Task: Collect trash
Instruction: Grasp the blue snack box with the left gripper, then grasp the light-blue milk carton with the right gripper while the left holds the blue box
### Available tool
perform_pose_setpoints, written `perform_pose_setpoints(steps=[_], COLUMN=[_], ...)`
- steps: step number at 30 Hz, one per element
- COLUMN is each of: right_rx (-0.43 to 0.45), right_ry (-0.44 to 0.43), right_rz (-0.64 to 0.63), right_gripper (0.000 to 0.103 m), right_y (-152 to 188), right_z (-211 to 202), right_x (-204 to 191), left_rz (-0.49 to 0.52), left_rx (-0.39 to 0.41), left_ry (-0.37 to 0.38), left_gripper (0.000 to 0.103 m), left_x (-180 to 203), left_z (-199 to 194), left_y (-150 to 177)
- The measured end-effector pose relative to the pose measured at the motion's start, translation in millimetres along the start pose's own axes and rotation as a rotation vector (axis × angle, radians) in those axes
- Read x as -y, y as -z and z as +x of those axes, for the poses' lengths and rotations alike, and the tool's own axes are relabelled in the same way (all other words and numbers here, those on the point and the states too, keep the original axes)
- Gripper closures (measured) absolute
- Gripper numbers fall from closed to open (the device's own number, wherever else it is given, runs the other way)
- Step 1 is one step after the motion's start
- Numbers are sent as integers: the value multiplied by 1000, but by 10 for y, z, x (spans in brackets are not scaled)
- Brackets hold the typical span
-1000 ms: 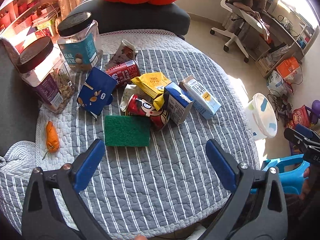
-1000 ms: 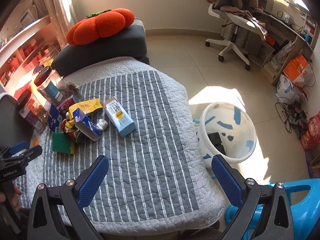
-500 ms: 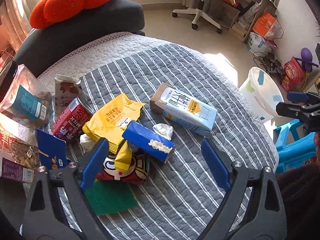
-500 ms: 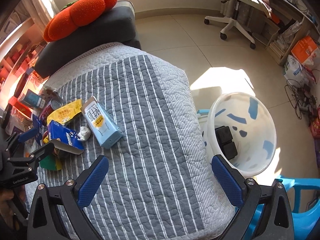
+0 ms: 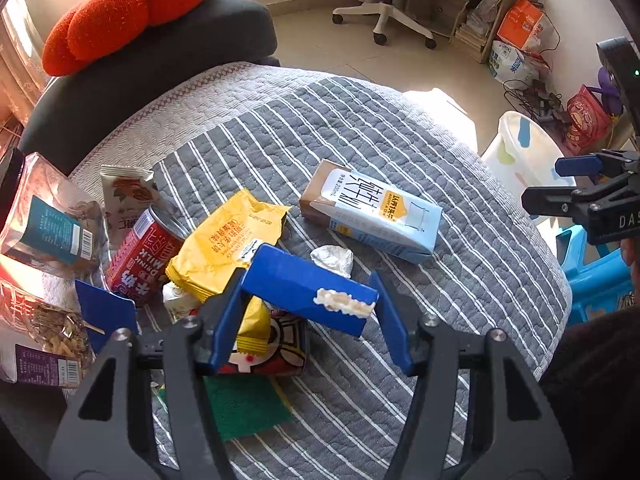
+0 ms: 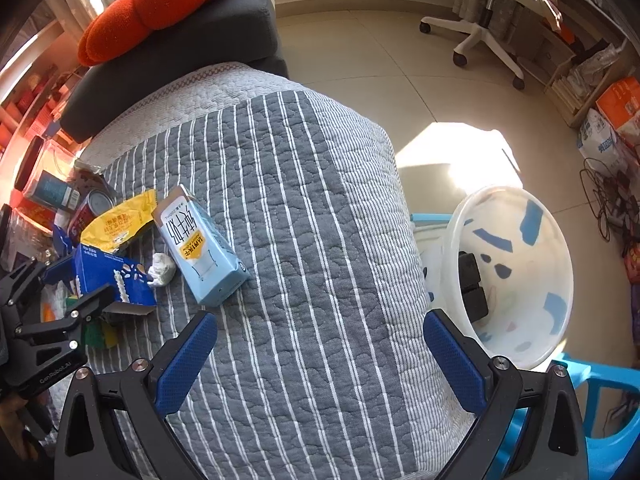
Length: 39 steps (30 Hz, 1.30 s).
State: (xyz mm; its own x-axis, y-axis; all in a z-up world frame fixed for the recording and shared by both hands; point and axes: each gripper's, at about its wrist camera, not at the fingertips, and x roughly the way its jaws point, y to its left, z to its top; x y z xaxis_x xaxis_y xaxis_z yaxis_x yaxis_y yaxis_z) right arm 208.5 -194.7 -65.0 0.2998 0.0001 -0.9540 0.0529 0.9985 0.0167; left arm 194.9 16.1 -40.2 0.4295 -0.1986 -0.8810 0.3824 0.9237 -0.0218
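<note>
A pile of trash lies on the grey striped quilt (image 5: 400, 152). My left gripper (image 5: 310, 322) is open, its jaws on either side of a dark blue carton (image 5: 308, 288); the left pad touches it, the right pad stands just apart. Beside it lie a yellow snack bag (image 5: 228, 236), a red milk can (image 5: 140, 260), a crumpled white wad (image 5: 332, 258) and a light blue milk carton (image 5: 376, 212). My right gripper (image 6: 320, 360) is open and empty above the quilt's near edge, between the light blue milk carton (image 6: 200, 252) and the white bin (image 6: 516, 272).
The white bin stands on the floor right of the quilt and holds dark blocks (image 6: 472, 284). A green sponge (image 5: 244, 404), snack jars (image 5: 44, 240) and a blue packet (image 5: 108, 316) sit at left. An orange cushion (image 5: 132, 8) lies behind. A blue stool (image 6: 600, 420) is at right.
My left gripper has moved forward into the pile and narrowed around the dark blue carton. My right gripper has drifted nearer the quilt and the bin, still open.
</note>
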Motion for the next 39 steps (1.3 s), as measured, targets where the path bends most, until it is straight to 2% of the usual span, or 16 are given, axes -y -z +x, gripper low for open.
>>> perform_pose_setpoints(steps=[6, 15, 22, 23, 25, 27, 29, 30, 31, 32, 35, 39], right_rx=[-37, -83, -109, -114, -122, -136, -134, -122, -106, -90, -50, -11], right_ry=[0, 1, 6, 1, -14, -40, -75, -87, -93, -109, -161, -180], right_rz=[-48, -195, -222, -220, -212, -203, -196, -195, -196, -200, -186, -177], right_gripper=[0, 0, 6, 11, 28, 52, 54, 58, 67, 81, 86, 86], right_y=[-55, -113, -76, -61, -74, -87, -98, -94, -103, -130, -151, -140], right_z=[178, 647, 940, 976, 980, 977, 939, 893, 828, 744, 533, 318], right_x=[-220, -751, -899, -909, -919, -924, -913, -888, -883, -859, -789, -710], left_rz=[-112, -212, -281, -286, -292, -294, -297, -298, -298, -296, -287, -296], left_rx=[99, 112, 144, 145, 148, 152, 159, 163, 166, 171, 183, 186], left_ry=[-2, -36, -40, -40, -39, -41, -39, -37, -35, -34, -34, -27], left_gripper=[40, 40, 40, 40, 40, 40, 40, 40, 40, 40, 40, 40], left_x=[-170, -380, -505, -509, -520, -520, -526, -521, -518, -515, -492, -461], left_z=[-364, -537, -664, -675, -683, -688, -695, -705, -715, -724, -740, -740], left_y=[58, 268, 352, 364, 375, 375, 369, 369, 367, 362, 342, 322])
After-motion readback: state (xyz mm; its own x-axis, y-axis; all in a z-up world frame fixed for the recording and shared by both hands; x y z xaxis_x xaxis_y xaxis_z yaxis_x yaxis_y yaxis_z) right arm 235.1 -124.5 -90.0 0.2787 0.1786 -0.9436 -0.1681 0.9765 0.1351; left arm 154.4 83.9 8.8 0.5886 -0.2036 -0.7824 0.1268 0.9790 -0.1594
